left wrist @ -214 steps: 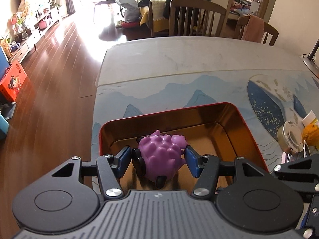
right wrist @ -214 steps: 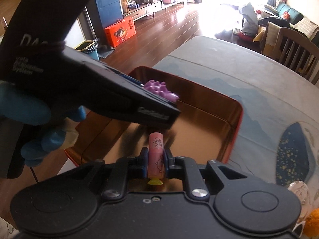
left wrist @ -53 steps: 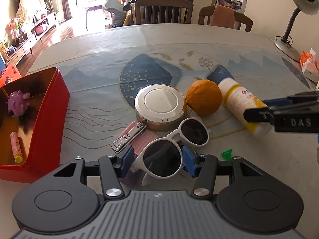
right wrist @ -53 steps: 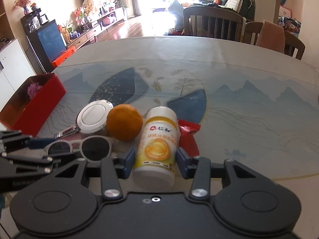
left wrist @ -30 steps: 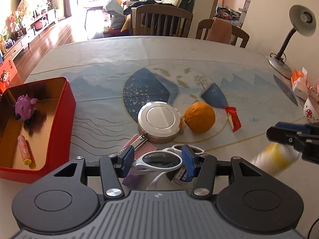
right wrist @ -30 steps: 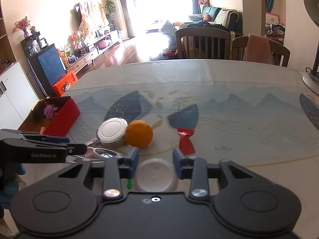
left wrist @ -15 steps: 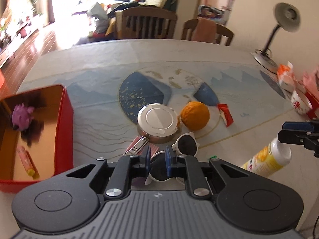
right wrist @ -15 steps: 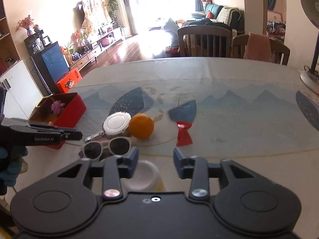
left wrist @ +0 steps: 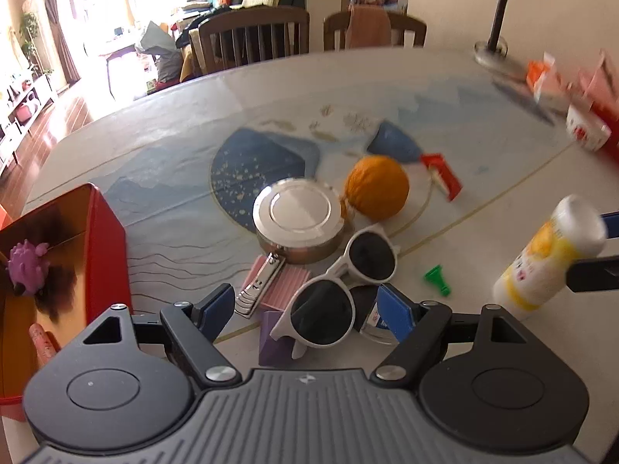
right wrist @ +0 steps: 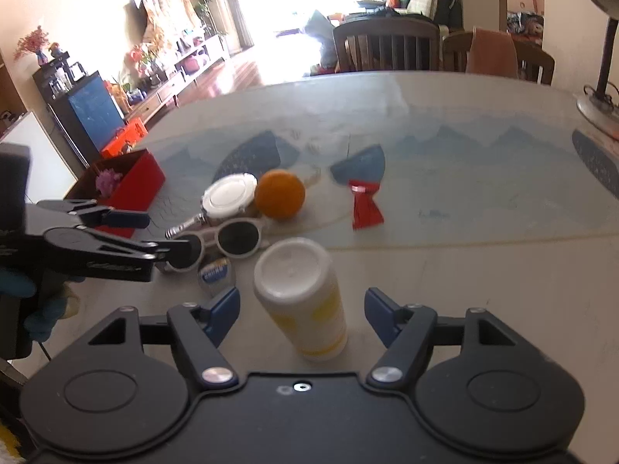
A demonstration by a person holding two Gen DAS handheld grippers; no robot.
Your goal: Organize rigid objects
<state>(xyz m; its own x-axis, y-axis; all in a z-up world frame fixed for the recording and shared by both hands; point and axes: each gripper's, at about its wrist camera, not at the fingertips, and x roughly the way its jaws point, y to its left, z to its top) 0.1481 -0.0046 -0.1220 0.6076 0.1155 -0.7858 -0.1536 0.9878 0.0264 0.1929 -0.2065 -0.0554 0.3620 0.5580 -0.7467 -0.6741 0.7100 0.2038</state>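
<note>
White sunglasses point(left wrist: 340, 282) lie on the table between the fingers of my left gripper point(left wrist: 307, 309). Its jaws are opening and the blue pads point(left wrist: 394, 315) stand apart from the frame. A white and yellow bottle point(right wrist: 301, 301) stands cap up on the table, leaning and blurred, between the fingers of my right gripper point(right wrist: 301, 311). Those jaws are opening too, with a gap on each side of the bottle. At the left a red tin box point(left wrist: 108, 239) holds a purple spiky toy point(left wrist: 25, 266) and a pink tube point(left wrist: 42, 344).
Around the sunglasses lie a round silver tin point(left wrist: 298, 212), an orange point(left wrist: 377, 187), a nail clipper point(left wrist: 257, 284), a purple block point(left wrist: 274, 338), a small blue-labelled tin point(right wrist: 216, 270), a green piece point(left wrist: 437, 278) and a red packet point(left wrist: 443, 176). A lamp base point(left wrist: 491, 52) and cups stand far right.
Half a second ago the left jaws were nearly shut at the sunglasses; they have spread wide. The right jaws have widened off the bottle, which now rests on the table.
</note>
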